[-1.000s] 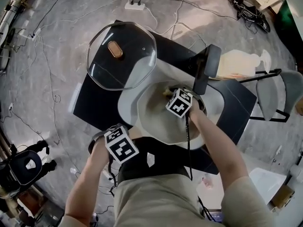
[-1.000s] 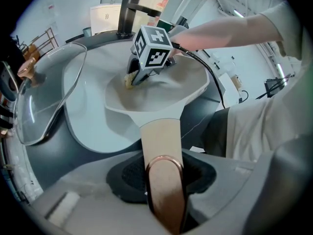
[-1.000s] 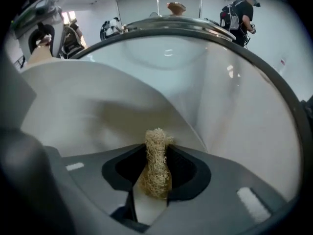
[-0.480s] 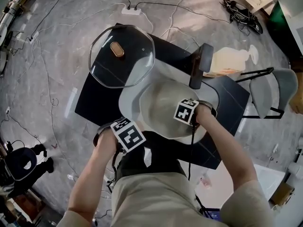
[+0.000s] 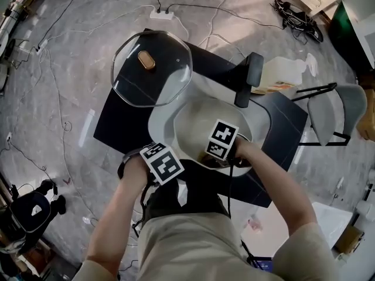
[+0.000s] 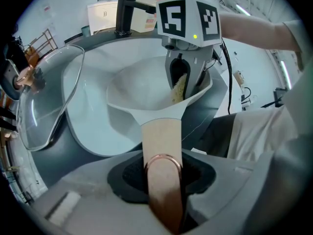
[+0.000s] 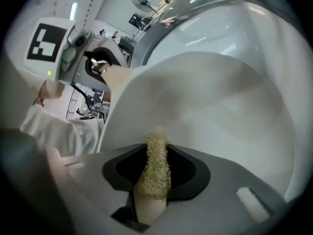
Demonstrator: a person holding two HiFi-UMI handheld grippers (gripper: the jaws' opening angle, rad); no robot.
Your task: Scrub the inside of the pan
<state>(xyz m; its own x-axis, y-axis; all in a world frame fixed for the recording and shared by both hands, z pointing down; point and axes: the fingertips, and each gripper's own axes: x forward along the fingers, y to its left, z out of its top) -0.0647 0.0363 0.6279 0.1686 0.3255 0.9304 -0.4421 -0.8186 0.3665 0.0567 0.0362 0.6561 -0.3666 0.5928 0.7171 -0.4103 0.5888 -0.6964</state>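
A white pan sits in a pale sink basin. My left gripper is shut on the pan's wooden handle, which runs between the jaws of the left gripper up to its copper hanging ring. Inside the pan, near the handle side, my right gripper is shut on a tan fibrous scrubber. The scrubber's tip reaches the pan's white inner wall. From the left gripper view the right gripper points down with the scrubber against the pan's near wall.
A glass lid with a copper knob lies on the black table at the basin's far left. A black faucet rises behind the pan. Beyond are a pale bottle, a grey chair at right, and cables on the floor.
The right gripper has drawn the scrubber from the pan's far side toward the near wall by the handle. The left gripper keeps its hold on the handle.
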